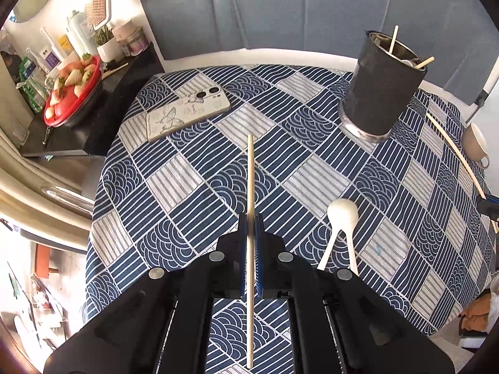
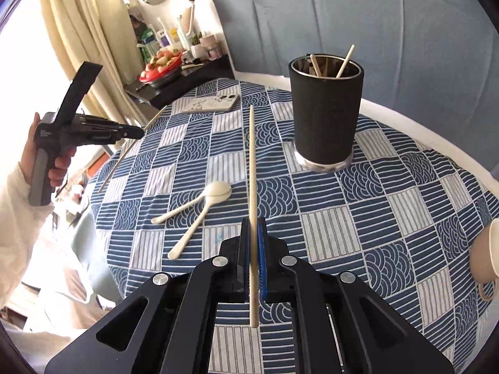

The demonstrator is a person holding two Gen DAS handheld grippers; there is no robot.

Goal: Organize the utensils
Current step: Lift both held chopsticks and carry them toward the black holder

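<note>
My left gripper (image 1: 250, 219) is shut on a pale wooden chopstick (image 1: 250, 180) that points forward above the cloth. My right gripper (image 2: 253, 224) is shut on a second chopstick (image 2: 252, 162), also raised over the table. In the right wrist view the left gripper (image 2: 142, 132) shows at the left, held by a hand, its chopstick (image 2: 124, 155) slanting down. A black cylindrical holder (image 1: 382, 84) (image 2: 326, 109) stands upright at the far right of the table with chopsticks inside. Two white spoons (image 1: 341, 215) (image 2: 215, 191) lie crossed on the cloth.
A blue patterned tablecloth (image 1: 193, 187) (image 2: 389, 218) covers the round table. A phone (image 1: 187, 110) (image 2: 215, 103) lies at the far left. A cream cup (image 1: 475, 143) (image 2: 486, 255) sits at the right edge. A red bowl of strawberries (image 1: 73, 93) stands on a side shelf.
</note>
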